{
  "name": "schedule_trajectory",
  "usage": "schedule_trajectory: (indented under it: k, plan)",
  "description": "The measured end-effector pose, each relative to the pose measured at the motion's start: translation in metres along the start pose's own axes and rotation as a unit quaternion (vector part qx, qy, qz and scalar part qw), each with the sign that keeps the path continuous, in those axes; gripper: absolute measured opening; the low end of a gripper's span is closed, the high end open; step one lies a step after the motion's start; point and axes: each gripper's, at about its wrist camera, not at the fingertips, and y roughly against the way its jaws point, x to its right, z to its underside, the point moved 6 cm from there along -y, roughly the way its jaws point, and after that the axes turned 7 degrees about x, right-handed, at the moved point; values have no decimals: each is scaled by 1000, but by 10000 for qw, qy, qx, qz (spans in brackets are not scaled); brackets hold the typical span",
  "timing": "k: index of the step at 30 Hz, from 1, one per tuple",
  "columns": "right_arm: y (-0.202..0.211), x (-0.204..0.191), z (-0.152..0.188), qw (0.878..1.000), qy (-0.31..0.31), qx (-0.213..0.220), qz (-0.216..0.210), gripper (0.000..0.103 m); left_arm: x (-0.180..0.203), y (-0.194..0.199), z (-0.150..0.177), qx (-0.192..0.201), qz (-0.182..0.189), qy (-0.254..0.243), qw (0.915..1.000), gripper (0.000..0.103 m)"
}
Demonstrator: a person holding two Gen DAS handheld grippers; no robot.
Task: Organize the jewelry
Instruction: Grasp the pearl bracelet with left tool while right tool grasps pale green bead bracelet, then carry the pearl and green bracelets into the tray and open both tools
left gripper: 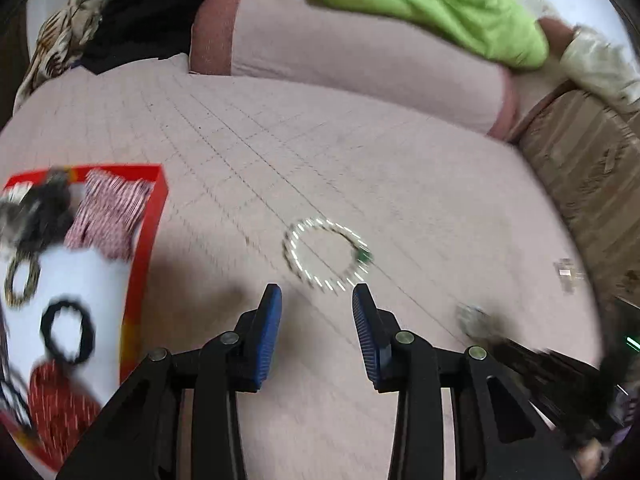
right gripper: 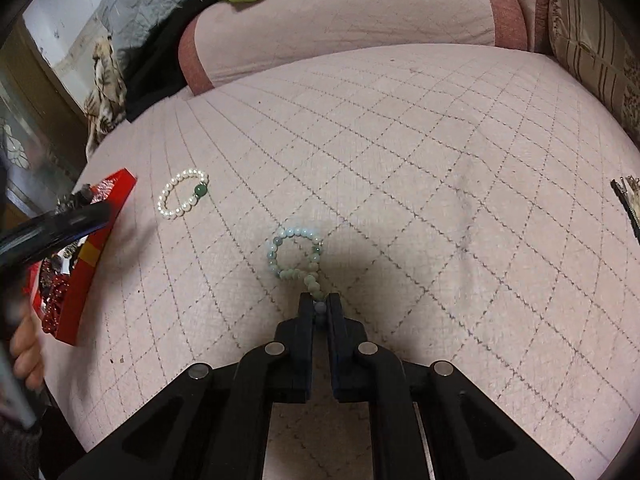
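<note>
A white pearl bracelet [left gripper: 326, 255] with one green bead lies on the pink quilted bed cover, just ahead of my left gripper [left gripper: 317, 300], which is open and empty. The bracelet also shows in the right wrist view [right gripper: 182, 194]. A red box [left gripper: 148, 240] with a white lining holds several bracelets and hair ties at the left; it also shows in the right wrist view [right gripper: 96, 248]. My right gripper [right gripper: 320, 304] is shut on a pale green bead bracelet [right gripper: 294, 254], whose loop trails on the cover ahead of the fingers.
A pink bolster [right gripper: 340, 20] lies across the far side with green cloth [left gripper: 440, 4] on it. A striped cushion [right gripper: 592, 48] stands at the right. A small metal piece [left gripper: 566, 274] and a dark clip [right gripper: 626, 200] lie at the right.
</note>
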Motion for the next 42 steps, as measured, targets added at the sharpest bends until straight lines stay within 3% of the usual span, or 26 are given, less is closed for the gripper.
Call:
schedule_trajectory:
  k: [7,11,14,15,16,17,18,25,31,35,42]
  plan:
    - [-1,-2,-2,9996,207,147,-77,19,-13,-51,-11,-310,-149,245,9991,35]
    - [-6,-7,-2,9991,352,230,-15,20,-8,-56,-14,-198,-252,36,9995,35]
    - [-6,-11,-1,9979,558,315,130,19,1,-59,-9,-109,-562,-345,9978,35]
    - [-5,-12,0,9974,616,340,179,19,6,-59,-6,-77,-694,-560,9960,26]
    - [-5,-13,-1,9973,621,349,185,16,11,-57,-3,-71,-711,-702,9950,11]
    - [-5,-14,-1,9975,596,334,151,7,13,-55,-3,-129,-639,-738,9951,9]
    - [-4,-15,-2,9979,563,307,98,7,15,-52,-2,-169,-540,-707,9959,9]
    - [15,-23,-4,9985,410,355,-90,7,27,10,-2,141,-55,-642,9978,9]
    - [49,-39,-10,9971,407,570,-308,7,22,73,-7,524,136,-482,9974,9]
    - [71,-55,-16,9956,397,681,-499,7,3,113,-14,796,234,-248,9962,9]
    - [89,-92,-20,9931,597,736,-694,7,-57,169,-6,1183,53,198,9928,9]
